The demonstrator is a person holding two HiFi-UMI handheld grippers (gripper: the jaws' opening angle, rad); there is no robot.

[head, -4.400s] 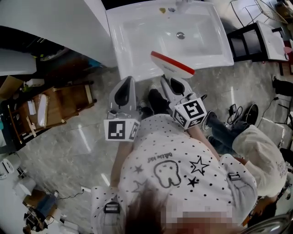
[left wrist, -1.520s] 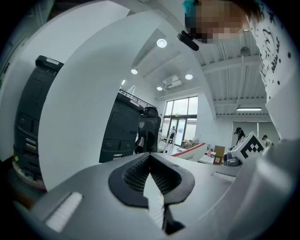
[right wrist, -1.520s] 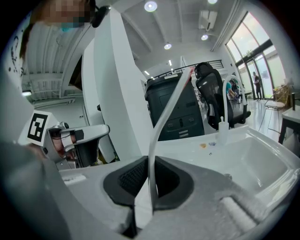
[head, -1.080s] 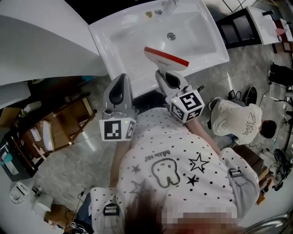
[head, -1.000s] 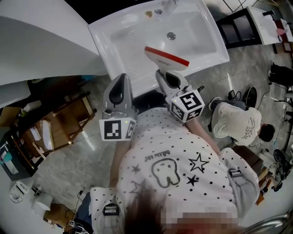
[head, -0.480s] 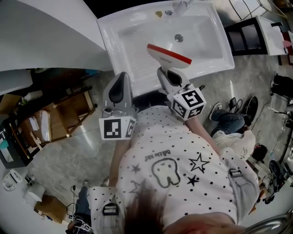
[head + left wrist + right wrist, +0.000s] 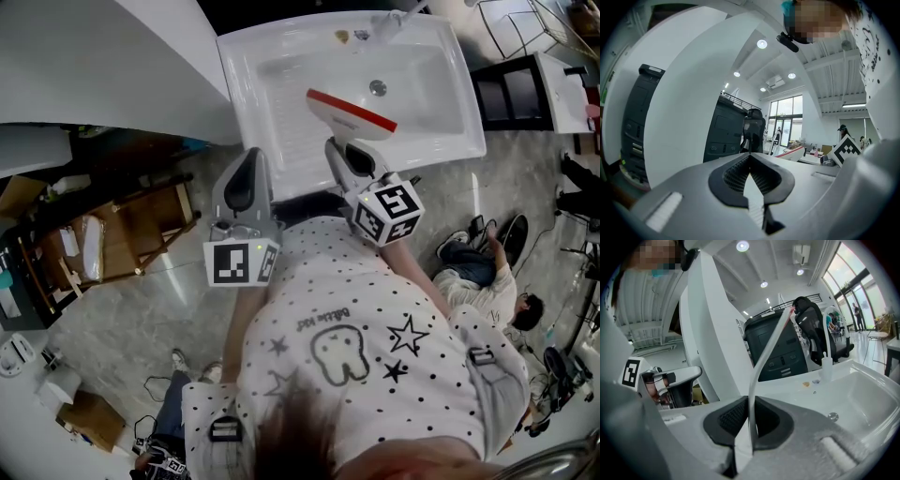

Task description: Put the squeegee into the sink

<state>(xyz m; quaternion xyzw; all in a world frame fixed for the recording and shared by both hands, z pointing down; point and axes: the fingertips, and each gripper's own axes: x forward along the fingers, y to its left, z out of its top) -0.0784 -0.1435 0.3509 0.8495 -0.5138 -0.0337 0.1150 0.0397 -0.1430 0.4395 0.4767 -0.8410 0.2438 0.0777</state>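
sink (image 7: pixel 272 84): glossy white ceramic | squeegee (image 7: pixel 349 112): smooth plastic | floor (image 7: pixel 141 309): polished stone

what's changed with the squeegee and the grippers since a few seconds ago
The right gripper carried the squeegee forward, from the front rim of the sink to over its basin. It stays shut on the squeegee; the left gripper stays shut and empty.

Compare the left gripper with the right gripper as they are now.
The right gripper is shut on the squeegee; the left gripper is shut on nothing. The right gripper holds its load over the sink; the left gripper sits by the sink's front left corner. Both are grey and point toward the sink.
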